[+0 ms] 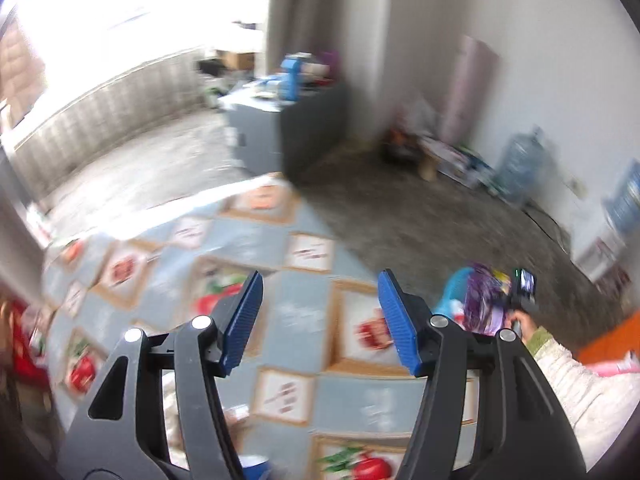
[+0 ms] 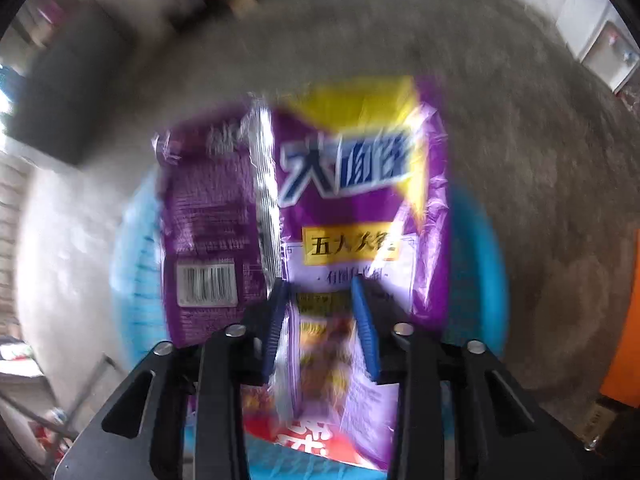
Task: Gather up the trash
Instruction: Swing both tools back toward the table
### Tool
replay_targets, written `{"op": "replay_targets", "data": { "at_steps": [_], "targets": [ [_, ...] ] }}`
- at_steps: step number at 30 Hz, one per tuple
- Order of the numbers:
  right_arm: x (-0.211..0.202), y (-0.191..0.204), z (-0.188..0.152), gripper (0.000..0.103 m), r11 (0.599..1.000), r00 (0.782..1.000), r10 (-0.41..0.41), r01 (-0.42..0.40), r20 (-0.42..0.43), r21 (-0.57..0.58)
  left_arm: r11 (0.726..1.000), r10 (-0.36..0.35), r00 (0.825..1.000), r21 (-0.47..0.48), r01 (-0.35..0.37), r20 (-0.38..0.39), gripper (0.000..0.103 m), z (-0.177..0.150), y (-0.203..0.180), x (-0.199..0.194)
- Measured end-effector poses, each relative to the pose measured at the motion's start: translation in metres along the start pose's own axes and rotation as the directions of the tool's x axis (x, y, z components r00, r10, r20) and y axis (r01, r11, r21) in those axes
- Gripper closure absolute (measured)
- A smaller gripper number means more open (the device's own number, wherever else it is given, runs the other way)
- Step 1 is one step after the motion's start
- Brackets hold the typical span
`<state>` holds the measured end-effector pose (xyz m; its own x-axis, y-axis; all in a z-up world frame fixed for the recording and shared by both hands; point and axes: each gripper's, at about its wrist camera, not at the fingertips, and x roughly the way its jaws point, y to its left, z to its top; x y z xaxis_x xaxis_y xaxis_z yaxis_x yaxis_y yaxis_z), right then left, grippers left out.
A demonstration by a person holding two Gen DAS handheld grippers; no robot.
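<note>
My right gripper [image 2: 320,292] is shut on a purple and yellow noodle wrapper [image 2: 344,184], holding it over a light blue bin [image 2: 476,264] that stands on the grey floor. In the left wrist view the same wrapper [image 1: 486,300] hangs at the right beside the table edge, with the blue bin [image 1: 456,292] behind it. My left gripper [image 1: 320,280] is open and empty, above the table with a patterned blue-grey cloth [image 1: 296,300]. The frames are blurred.
A red item [image 1: 24,344] lies at the table's left edge. A blue cup rim [image 1: 252,466] shows under my left gripper. A grey cabinet [image 1: 280,128] stands across the floor; bottles and boxes [image 1: 516,164] line the far wall. An orange object [image 2: 628,320] is at the right.
</note>
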<state>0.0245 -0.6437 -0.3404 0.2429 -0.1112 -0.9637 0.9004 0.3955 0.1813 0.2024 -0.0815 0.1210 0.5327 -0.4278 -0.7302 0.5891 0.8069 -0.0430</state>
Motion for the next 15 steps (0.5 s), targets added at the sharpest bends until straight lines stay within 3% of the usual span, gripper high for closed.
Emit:
{"op": "replay_targets", "data": {
  "at_steps": [3, 6, 11, 15],
  "targets": [
    [0.046, 0.000, -0.003, 0.079, 1.000, 0.991, -0.013, 0.014, -0.130, 0.005, 0.995, 0.077, 0.997, -0.062, -0.076, 0.003, 0.047, -0.012, 0.033, -0.010],
    [0.066, 0.008, -0.001, 0.081, 1.000, 0.987, -0.028, 0.026, -0.158, -0.011, 0.985, 0.134, 0.991, -0.107, -0.135, -0.015, 0.047, -0.022, 0.059, -0.012],
    [0.090, 0.020, 0.001, 0.081, 0.993, 0.971, -0.110, 0.099, -0.211, -0.062, 0.972, 0.149, 0.988, -0.179, -0.155, -0.047, 0.047, -0.038, 0.076, -0.005],
    [0.099, 0.019, 0.007, 0.081, 0.996, 0.970, -0.086, 0.081, -0.226, -0.031, 0.968, 0.143, 0.988, -0.198, -0.150, -0.050, 0.047, -0.046, 0.079, -0.006]
  ]
}}
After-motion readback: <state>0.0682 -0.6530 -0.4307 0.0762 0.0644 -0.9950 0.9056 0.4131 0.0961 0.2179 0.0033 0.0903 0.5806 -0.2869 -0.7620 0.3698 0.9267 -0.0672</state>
